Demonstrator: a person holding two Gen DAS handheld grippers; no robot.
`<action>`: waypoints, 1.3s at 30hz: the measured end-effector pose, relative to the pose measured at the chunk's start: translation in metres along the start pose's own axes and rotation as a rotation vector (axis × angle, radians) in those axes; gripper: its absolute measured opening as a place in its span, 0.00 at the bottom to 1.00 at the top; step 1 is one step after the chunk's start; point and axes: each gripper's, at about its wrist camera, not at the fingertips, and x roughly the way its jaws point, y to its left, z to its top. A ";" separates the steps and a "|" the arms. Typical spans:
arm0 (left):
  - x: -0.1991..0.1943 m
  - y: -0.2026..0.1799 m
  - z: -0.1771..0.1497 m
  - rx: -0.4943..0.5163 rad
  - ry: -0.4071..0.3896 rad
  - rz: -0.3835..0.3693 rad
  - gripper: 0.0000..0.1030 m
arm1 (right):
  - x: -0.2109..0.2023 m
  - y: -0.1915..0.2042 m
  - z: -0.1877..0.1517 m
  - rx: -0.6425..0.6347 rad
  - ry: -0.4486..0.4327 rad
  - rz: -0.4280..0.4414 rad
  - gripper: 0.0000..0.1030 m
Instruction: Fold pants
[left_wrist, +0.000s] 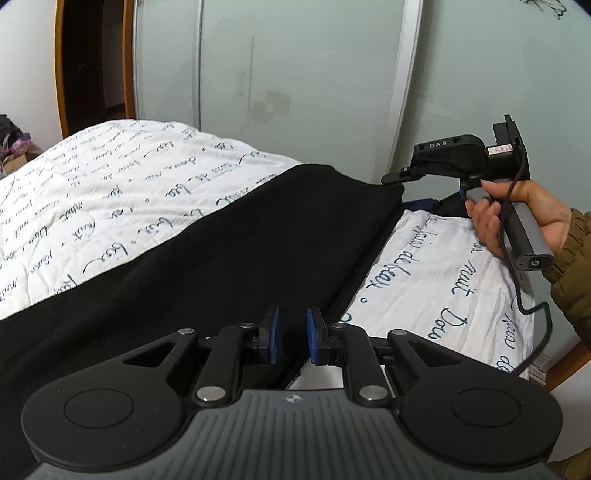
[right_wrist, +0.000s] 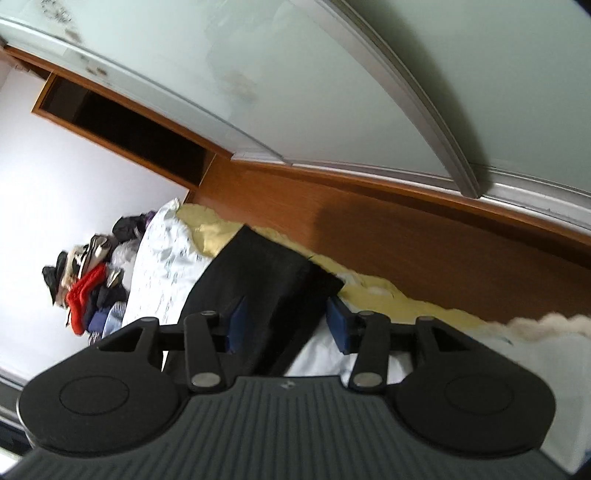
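Observation:
The black pants (left_wrist: 229, 243) lie stretched across a white bed cover (left_wrist: 92, 192) with blue script. My left gripper (left_wrist: 291, 334) hovers over their near edge, its blue pads a small gap apart with black cloth showing between them; nothing is pinched. The right gripper (left_wrist: 397, 177), held by a hand (left_wrist: 517, 210), sits above the pants' far corner. In the right wrist view the right gripper (right_wrist: 284, 325) is wide open, its pads either side of the black pants (right_wrist: 266, 280), above the cloth.
Frosted sliding wardrobe doors (left_wrist: 295, 74) with a wooden frame stand behind the bed. A yellow sheet (right_wrist: 221, 229) runs along a wooden board (right_wrist: 406, 240). A pile of clothes with a red sock (right_wrist: 85, 295) lies past the bed. A cable (left_wrist: 532, 306) hangs from the right handle.

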 end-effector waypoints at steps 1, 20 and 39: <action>0.000 0.001 0.000 -0.004 0.003 0.002 0.15 | 0.006 0.000 0.001 -0.002 -0.006 -0.005 0.44; 0.016 0.095 0.056 -0.609 0.037 -0.232 0.84 | -0.035 0.104 -0.057 -0.706 -0.187 -0.011 0.09; 0.098 0.108 0.058 -0.956 0.086 -0.437 0.84 | -0.055 0.176 -0.183 -1.349 -0.086 0.150 0.42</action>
